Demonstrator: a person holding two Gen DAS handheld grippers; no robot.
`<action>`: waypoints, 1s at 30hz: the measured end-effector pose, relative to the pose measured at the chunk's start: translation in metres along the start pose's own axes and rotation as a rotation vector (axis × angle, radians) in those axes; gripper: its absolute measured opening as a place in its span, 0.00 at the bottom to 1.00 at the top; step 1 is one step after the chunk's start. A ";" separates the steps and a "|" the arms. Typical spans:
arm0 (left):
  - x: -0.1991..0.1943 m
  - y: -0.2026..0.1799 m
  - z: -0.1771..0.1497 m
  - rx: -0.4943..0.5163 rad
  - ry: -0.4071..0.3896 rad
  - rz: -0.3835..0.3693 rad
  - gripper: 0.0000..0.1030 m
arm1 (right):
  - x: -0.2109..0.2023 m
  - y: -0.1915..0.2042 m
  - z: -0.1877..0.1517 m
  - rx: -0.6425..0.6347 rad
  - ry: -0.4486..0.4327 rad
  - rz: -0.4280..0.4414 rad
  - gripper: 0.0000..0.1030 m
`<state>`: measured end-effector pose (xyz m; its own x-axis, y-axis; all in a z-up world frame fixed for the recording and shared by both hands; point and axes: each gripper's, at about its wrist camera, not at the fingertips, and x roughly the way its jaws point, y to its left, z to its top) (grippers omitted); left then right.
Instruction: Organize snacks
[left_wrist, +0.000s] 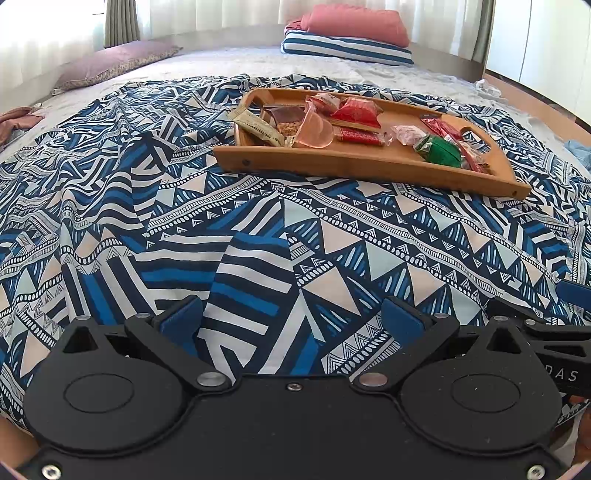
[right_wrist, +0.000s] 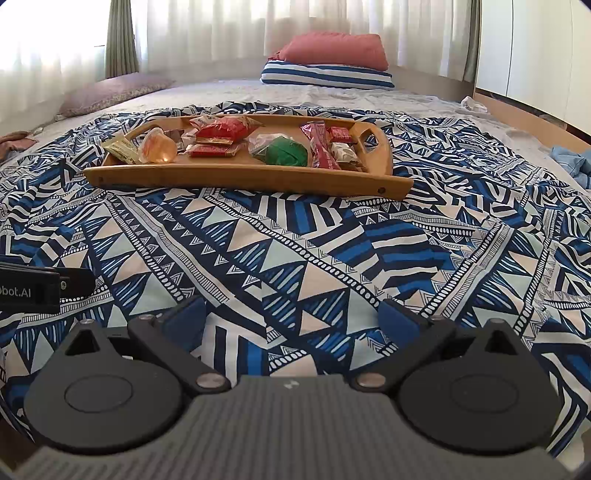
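Note:
A wooden tray (left_wrist: 332, 166) (right_wrist: 236, 173) with cut-out handles lies on the patterned blue bedspread, well ahead of both grippers. It holds several wrapped snacks: a green packet (left_wrist: 441, 149) (right_wrist: 286, 151), red packets (left_wrist: 356, 109) (right_wrist: 219, 130), a clear orange jelly cup (left_wrist: 314, 129) (right_wrist: 159, 147) and a beige bar (left_wrist: 258, 127) (right_wrist: 120, 149). My left gripper (left_wrist: 291, 321) stands open over the bedspread with nothing between its blue fingers. My right gripper (right_wrist: 291, 317) is open as well, empty, low over the cloth. The left gripper's side shows at the left edge of the right wrist view.
A striped pillow (left_wrist: 347, 46) (right_wrist: 327, 75) with a pink one on top lies at the head of the bed. A mauve pillow (left_wrist: 114, 62) (right_wrist: 114, 90) sits at the left by the curtains. Blue cloth (right_wrist: 572, 158) lies at the right edge.

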<state>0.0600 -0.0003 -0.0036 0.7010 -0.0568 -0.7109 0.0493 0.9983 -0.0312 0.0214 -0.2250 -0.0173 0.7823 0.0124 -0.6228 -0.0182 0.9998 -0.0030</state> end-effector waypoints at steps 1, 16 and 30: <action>0.000 0.000 0.000 0.001 -0.001 0.000 1.00 | 0.000 0.000 0.000 0.000 0.000 0.000 1.00; 0.001 0.001 0.001 -0.003 0.010 -0.002 1.00 | 0.000 0.000 0.000 -0.004 0.004 0.005 1.00; 0.001 0.000 0.001 -0.002 0.009 -0.001 1.00 | 0.000 0.000 0.000 -0.004 0.004 0.006 1.00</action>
<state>0.0617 0.0000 -0.0041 0.6945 -0.0579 -0.7172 0.0490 0.9982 -0.0331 0.0214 -0.2252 -0.0178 0.7799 0.0179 -0.6257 -0.0253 0.9997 -0.0029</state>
